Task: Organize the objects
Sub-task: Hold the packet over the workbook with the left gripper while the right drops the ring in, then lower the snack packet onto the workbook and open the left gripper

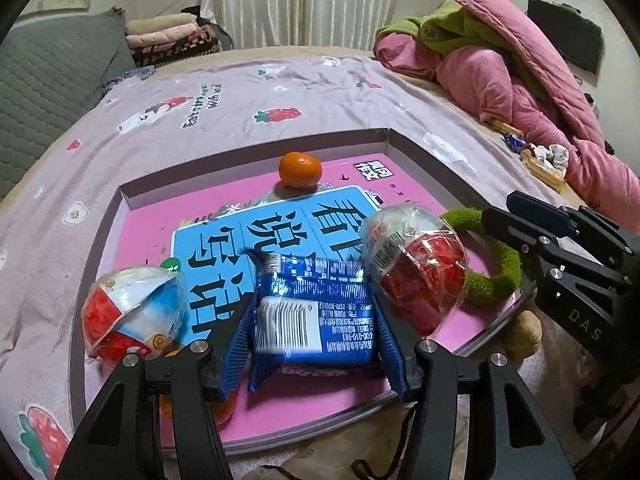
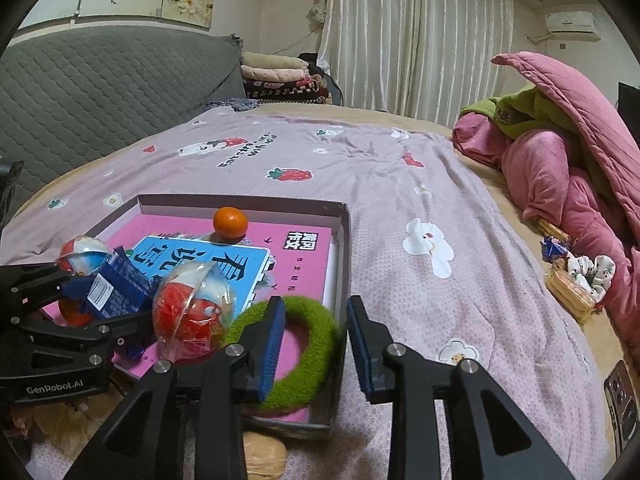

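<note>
A shallow box (image 1: 124, 200) (image 2: 340, 216) lies on the bed with a pink book (image 1: 248, 196) (image 2: 304, 272) and a blue booklet (image 1: 224, 240) (image 2: 180, 256) inside. My left gripper (image 1: 316, 332) (image 2: 100, 300) is shut on a blue snack packet (image 1: 316, 312) (image 2: 116, 292) just above the book. Two wrapped red-and-white balls (image 1: 132, 316) (image 1: 416, 264) (image 2: 192, 312) flank it. An orange (image 1: 300, 170) (image 2: 229, 222) sits at the box's far side. A green fuzzy ring (image 1: 492, 276) (image 2: 296, 344) lies in the near right corner. My right gripper (image 2: 316, 344) (image 1: 560, 240) is open, its jaws either side of the ring's right edge and the box wall.
A second orange (image 1: 224, 404) (image 2: 76, 312) lies partly hidden under my left gripper. Pink and green bedding (image 1: 520, 72) (image 2: 560, 152) is heaped at the right, with snacks and a scrunchie (image 2: 588, 272) beside it. A walnut-like lump (image 2: 264, 456) sits by the box's near edge.
</note>
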Available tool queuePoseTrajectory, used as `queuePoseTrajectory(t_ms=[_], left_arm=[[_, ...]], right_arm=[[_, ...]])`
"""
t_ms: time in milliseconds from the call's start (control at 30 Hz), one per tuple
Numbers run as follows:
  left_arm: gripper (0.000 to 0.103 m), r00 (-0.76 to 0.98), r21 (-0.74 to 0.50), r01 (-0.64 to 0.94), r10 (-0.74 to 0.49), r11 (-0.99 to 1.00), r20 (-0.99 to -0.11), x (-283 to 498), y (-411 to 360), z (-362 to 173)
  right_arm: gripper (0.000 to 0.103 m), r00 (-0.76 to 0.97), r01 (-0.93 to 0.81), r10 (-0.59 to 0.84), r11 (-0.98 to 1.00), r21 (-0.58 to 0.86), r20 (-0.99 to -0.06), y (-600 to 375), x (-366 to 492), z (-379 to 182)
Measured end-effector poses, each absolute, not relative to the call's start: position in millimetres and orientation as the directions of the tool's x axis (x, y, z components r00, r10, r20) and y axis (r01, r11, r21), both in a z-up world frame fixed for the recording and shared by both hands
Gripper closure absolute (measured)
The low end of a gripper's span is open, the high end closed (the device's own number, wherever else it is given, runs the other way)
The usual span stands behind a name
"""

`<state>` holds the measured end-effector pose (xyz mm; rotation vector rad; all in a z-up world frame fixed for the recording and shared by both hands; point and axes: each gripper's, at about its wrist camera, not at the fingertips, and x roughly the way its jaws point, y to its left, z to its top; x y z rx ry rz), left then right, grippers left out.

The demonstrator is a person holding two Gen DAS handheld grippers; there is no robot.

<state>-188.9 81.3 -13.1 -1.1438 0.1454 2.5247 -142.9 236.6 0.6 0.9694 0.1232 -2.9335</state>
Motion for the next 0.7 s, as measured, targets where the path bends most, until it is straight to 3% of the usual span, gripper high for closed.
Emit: queuePoseTrajectory(t_ms=[700], left_arm=[[0.044, -0.602, -0.092, -0.35, 0.299, -0.932, -0.741, -188.9, 75.2, -11.1]], right_arm=[[0.065, -0.806, 0.07, -0.025, -0.996, -0.054, -0.591, 240.3, -140.6, 4.0]])
